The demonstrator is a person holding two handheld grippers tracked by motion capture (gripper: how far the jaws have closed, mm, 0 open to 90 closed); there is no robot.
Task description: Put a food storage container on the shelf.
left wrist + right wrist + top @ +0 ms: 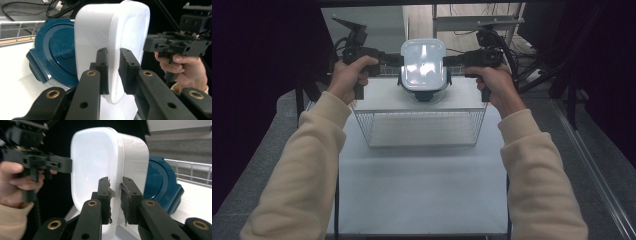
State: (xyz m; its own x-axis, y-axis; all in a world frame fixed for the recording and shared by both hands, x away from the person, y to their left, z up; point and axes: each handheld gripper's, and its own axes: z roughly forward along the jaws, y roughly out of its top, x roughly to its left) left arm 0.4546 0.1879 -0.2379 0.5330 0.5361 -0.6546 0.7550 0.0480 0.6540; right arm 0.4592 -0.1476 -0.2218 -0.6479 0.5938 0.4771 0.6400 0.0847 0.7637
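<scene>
So the left claw (388,59) was pinched onto the left rim of the white plastic tub (423,64), and the right claw (453,60) gripped the opposite rim, probably so the smooth, rounded-corner tub stayed level. It hung above the glossy blue lid (53,57) sitting on the wire basket (422,127), at the tabletop's (422,190) far end.

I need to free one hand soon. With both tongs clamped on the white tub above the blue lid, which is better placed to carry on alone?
Neither clearly. The left tongs and right tongs each pinch an opposite rim of the white tub, held over the blue lid. The grips mirror each other, so I'd keep both on.
</scene>
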